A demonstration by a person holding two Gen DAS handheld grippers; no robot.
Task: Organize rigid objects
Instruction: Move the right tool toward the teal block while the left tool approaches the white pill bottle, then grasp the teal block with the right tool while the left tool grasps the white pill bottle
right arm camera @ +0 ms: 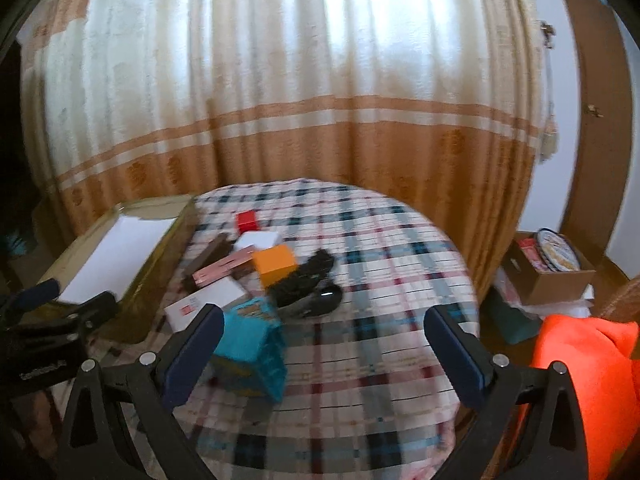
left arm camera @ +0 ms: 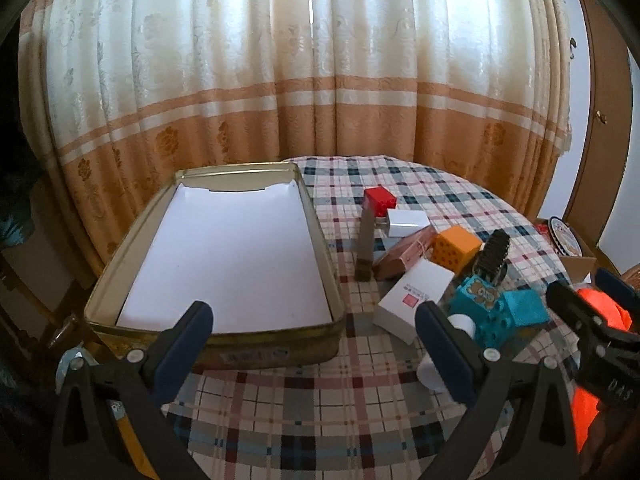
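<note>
No legible text; white box [left arm camera: 414, 300] label blurred.

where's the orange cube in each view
Left wrist view: the orange cube sits right of centre, in the pile beside the open tin, just behind a white box.
Right wrist view: the orange cube is left of centre, mid-height, slightly blurred.
Shared landmark: the red block at the pile's far end.

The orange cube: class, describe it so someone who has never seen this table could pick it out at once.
Start at the open tin tray lined with white paper, on the left of the checked tablecloth. Look right to the pile of small boxes and blocks beside it. The orange cube sits mid-pile, next to the black brush; it is the pile's only orange piece, with dots on one face.
</note>
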